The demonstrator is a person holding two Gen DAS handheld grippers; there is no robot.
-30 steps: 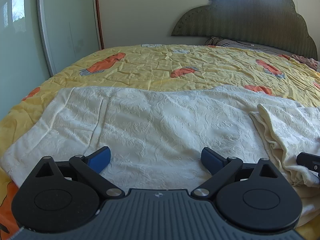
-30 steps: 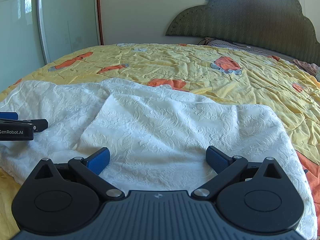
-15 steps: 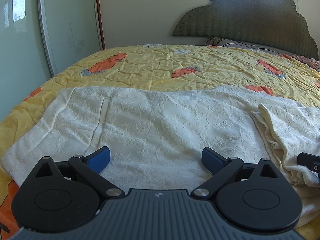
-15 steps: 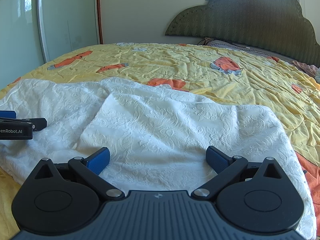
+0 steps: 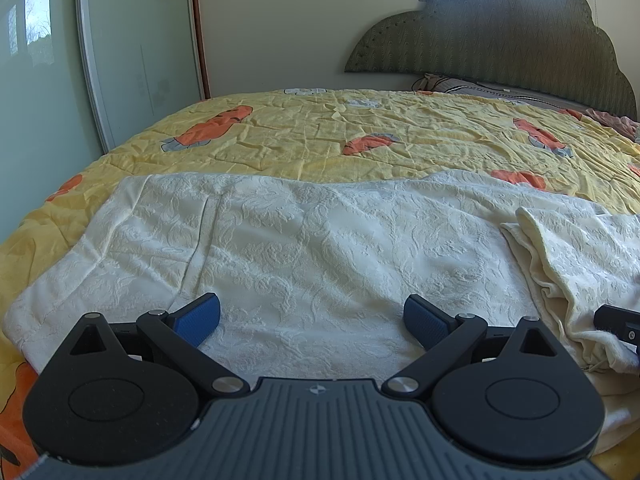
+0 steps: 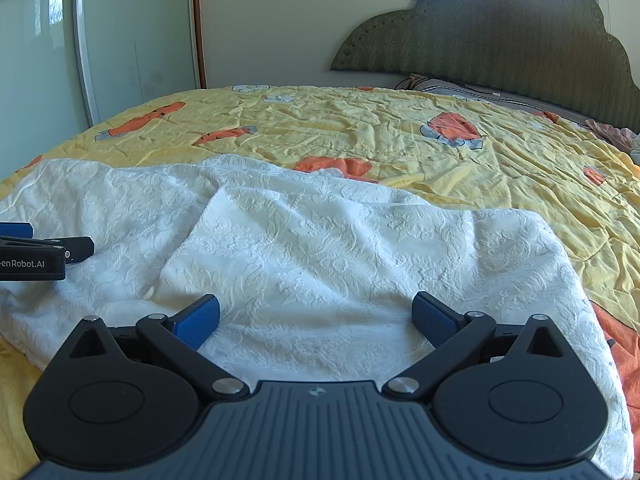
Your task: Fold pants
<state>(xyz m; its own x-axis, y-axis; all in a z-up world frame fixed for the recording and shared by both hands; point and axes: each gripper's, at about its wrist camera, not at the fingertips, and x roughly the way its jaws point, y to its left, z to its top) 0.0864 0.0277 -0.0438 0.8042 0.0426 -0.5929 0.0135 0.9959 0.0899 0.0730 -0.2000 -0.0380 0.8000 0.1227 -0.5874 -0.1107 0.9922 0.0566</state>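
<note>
White textured pants (image 5: 320, 248) lie spread across a yellow bed (image 5: 400, 136). The left tool (image 5: 312, 318) and right tool (image 6: 316, 316) hover over the near edge, both spread wide and holding nothing.

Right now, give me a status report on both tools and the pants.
Left tool open, right tool open, both empty. White pants spread on yellow quilt, part folded over. Nothing in the way.

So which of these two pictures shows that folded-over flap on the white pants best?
The right wrist view: the folded flap lies whole between the open right gripper. The left wrist view catches only its bunched edge at the right.
</note>
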